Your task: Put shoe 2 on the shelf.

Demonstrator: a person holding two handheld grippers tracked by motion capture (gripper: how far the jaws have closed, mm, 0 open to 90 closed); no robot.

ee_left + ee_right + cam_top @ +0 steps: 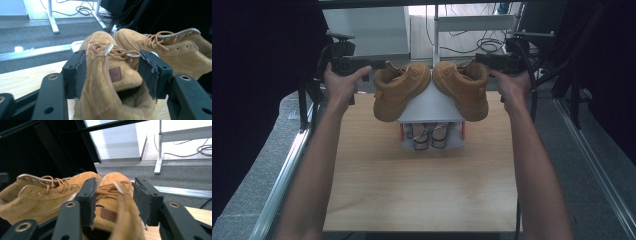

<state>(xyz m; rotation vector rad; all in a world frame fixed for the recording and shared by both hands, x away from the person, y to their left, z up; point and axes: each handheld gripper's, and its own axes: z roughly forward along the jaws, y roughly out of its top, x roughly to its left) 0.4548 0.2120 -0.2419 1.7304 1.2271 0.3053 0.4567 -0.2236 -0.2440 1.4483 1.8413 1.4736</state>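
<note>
Here, your arms reach out straight: left tool (379, 65) grips the left boot (398, 90), right tool (479, 59) grips the right boot (464, 85); tool views show laces.

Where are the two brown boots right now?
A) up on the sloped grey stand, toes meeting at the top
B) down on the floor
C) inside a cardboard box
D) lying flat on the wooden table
A: the two tan boots, left boot and right boot, lean on the grey stand with their toes meeting at its peak, above the wooden table.
</note>
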